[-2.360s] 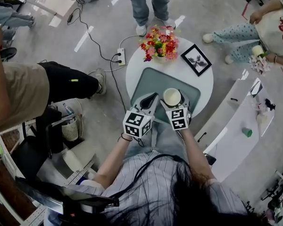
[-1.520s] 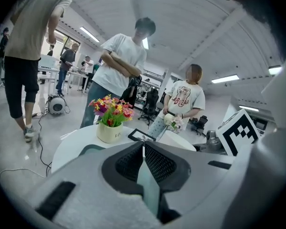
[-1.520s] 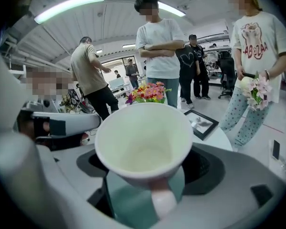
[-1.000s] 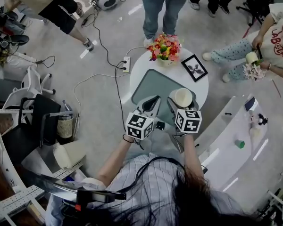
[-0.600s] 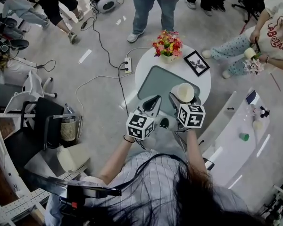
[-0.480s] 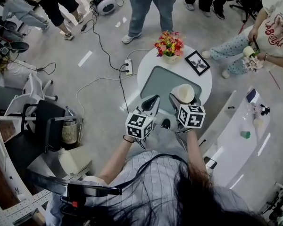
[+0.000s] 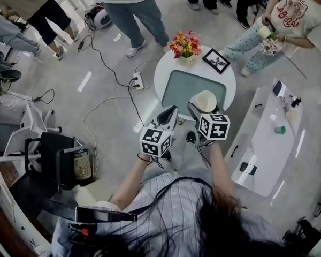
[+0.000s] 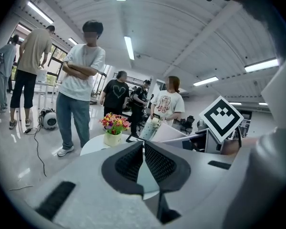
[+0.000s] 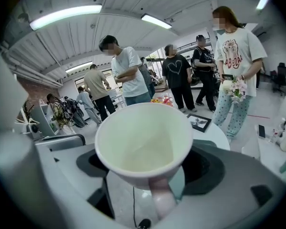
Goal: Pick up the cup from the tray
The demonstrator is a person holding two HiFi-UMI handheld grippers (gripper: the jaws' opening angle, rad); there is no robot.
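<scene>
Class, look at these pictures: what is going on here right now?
A person works two handheld grippers at a small round table. The right gripper is shut on a cream cup, held in the air over the near edge of the grey tray, so the cup is off it. The left gripper is shut and empty beside it. Flowers and a picture frame stand at the table's far side.
</scene>
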